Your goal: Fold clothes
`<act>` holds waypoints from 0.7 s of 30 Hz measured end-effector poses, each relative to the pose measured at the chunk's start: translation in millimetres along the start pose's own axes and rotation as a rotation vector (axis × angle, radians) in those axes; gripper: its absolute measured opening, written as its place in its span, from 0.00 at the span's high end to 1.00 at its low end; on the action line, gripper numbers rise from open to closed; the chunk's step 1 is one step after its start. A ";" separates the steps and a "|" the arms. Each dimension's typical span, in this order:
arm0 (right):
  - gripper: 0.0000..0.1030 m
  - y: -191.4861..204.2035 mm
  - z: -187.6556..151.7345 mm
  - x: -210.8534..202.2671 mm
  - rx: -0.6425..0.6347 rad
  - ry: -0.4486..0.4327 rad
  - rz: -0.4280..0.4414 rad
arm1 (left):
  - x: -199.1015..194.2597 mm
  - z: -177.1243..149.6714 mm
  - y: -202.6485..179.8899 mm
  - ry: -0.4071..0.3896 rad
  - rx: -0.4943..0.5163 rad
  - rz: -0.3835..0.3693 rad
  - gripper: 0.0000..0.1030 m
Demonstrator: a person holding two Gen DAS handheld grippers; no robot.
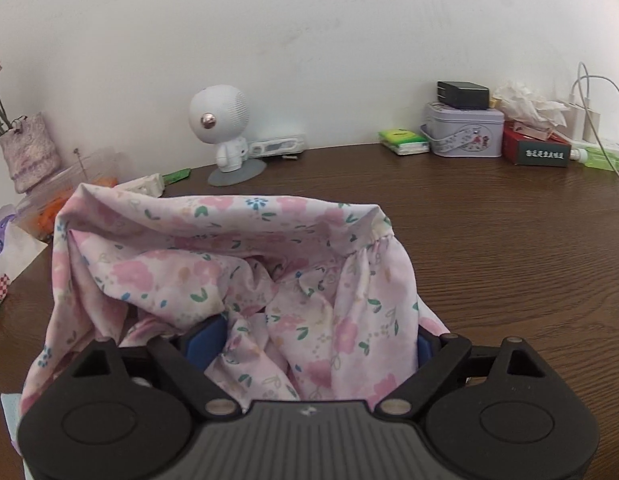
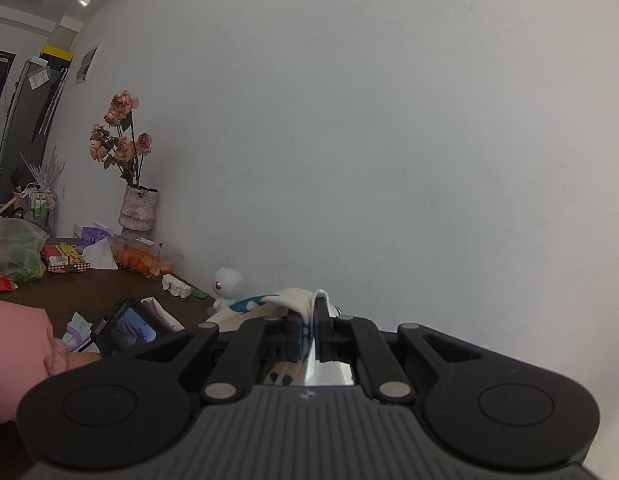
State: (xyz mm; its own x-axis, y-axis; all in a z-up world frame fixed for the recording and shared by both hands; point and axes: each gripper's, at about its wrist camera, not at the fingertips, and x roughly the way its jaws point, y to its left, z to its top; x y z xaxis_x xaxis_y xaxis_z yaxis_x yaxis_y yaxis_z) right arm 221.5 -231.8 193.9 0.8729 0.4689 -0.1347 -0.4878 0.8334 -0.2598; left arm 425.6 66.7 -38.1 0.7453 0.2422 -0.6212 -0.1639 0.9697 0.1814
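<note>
We are judging the folding barely begun: our left gripper (image 1: 309, 336) is gaping wide around the crumpled pink floral garment (image 1: 229, 264) heaped on the brown table (image 1: 509, 260), our right gripper (image 2: 308, 338) is pinching a teal-spotted cloth (image 2: 269, 302) aloft, with 0 neat folds showing

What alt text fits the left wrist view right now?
A pink floral garment lies bunched on the dark wooden table, draped between and over the left gripper, whose blue fingers stand wide apart. Behind stand a white robot-shaped figure and a lidded tin.
</note>
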 end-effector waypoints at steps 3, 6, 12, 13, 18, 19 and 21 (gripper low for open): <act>0.96 17.3 5.9 3.4 -0.002 -0.001 0.017 | -3.4 0.3 17.3 0.002 -0.014 -0.013 0.14; 0.96 27.7 12.5 6.5 -0.012 -0.013 0.018 | -35.6 1.8 23.9 -0.024 -0.013 -0.109 0.11; 0.96 36.9 25.5 9.2 -0.026 -0.026 -0.007 | -119.8 -15.7 33.0 -0.078 0.064 -0.217 0.02; 0.96 37.0 26.9 9.3 -0.026 -0.025 -0.015 | -132.7 -20.5 36.2 -0.092 0.077 -0.218 0.02; 0.96 40.1 32.0 -1.9 -0.038 -0.035 -0.030 | -173.0 -51.9 53.8 -0.136 0.131 -0.203 0.01; 0.96 42.3 34.0 -4.6 -0.043 -0.040 -0.029 | -177.5 -58.6 53.4 -0.133 0.145 -0.228 0.01; 0.96 46.7 38.8 -10.6 -0.050 -0.053 -0.027 | -185.5 -68.6 49.2 -0.136 0.161 -0.285 0.01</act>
State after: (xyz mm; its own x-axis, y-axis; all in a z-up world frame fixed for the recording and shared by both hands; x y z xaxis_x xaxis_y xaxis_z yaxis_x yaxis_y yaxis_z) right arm 189.0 -186.5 220.2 0.8835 0.4622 -0.0765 -0.4617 0.8312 -0.3099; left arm 234.9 71.7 33.8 0.8275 -0.0547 -0.5588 0.1592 0.9772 0.1402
